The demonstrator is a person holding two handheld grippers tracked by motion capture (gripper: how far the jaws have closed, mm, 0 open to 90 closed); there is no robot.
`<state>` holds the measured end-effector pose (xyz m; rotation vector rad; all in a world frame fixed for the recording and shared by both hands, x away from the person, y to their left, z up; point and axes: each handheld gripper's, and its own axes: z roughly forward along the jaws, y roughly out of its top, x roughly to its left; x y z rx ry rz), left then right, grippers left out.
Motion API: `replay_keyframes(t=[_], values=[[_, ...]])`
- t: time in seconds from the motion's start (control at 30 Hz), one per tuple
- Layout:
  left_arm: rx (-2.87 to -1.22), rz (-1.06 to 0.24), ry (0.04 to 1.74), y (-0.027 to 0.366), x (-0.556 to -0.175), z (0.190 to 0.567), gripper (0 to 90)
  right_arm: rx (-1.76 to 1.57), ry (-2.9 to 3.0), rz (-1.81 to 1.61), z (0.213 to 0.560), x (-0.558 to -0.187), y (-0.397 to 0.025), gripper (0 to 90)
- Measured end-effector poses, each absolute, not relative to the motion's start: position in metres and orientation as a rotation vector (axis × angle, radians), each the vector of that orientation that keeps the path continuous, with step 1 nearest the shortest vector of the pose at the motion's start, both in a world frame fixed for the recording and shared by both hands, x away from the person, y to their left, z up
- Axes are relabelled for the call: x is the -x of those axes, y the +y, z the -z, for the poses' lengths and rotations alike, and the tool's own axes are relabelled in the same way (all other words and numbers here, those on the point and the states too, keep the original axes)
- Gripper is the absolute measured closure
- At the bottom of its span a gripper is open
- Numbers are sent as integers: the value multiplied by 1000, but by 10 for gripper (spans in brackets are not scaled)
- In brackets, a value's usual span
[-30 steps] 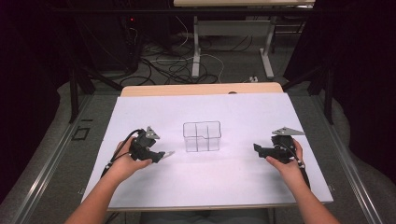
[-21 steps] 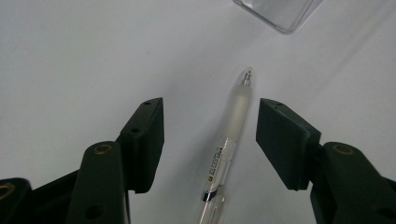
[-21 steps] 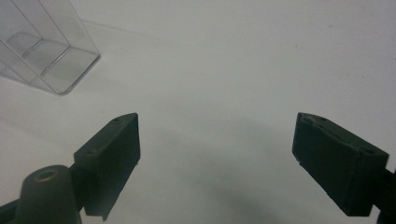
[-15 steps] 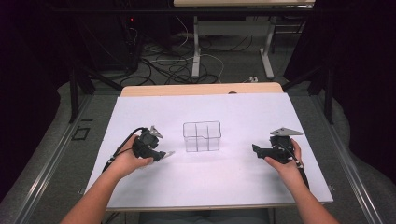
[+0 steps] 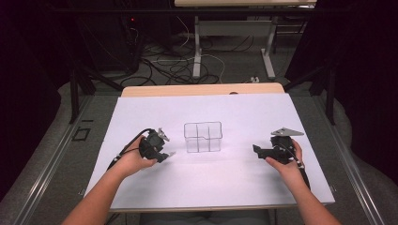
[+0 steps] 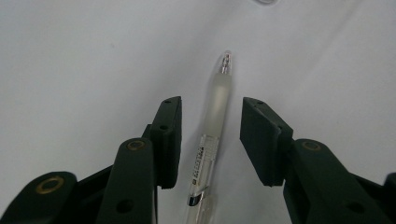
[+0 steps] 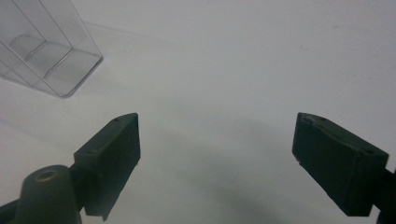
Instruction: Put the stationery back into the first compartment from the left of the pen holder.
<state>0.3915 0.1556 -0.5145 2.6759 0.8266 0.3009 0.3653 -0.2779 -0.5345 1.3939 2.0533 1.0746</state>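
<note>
The left tongs (image 6: pixel 210 135) sit low over the bench (image 5: pixel 211 187), spread, with a pen (image 6: pixel 212 140) lying flat between the two pads. The pen is clear-barrelled with a frosted grip, its tip pointing away from the tongs, and neither pad touches it: there is a gap on each side. The pads flank the grip section, probably because that part is the least slippery place to pinch. In the high view the left tongs (image 5: pixel 162 146) are on the left of the bench, just left of the clear box (image 5: pixel 202 137), though the pen itself is too faint there to pick out.

The box stands upright near the middle of the bench, divided into compartments and apparently empty. It looks like the place the pen is meant to go, so having it close keeps the carry short.

The right tongs (image 5: pixel 257 150) rest on the right side, well apart from the box, pointing left toward it. In the right gripper view these tongs (image 7: pixel 217 163) are spread wide with nothing between them, and a corner of the box (image 7: pixel 46 51) shows at far left. My guess is that the right hand is waiting, perhaps to steady the box
</note>
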Motion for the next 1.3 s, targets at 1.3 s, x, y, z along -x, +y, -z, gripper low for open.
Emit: replay_keyframes(t=[1.3], values=[[-2860,-286,728,138,-398,527,785,-1421,2064,-1077,536,-363,-279,150]])
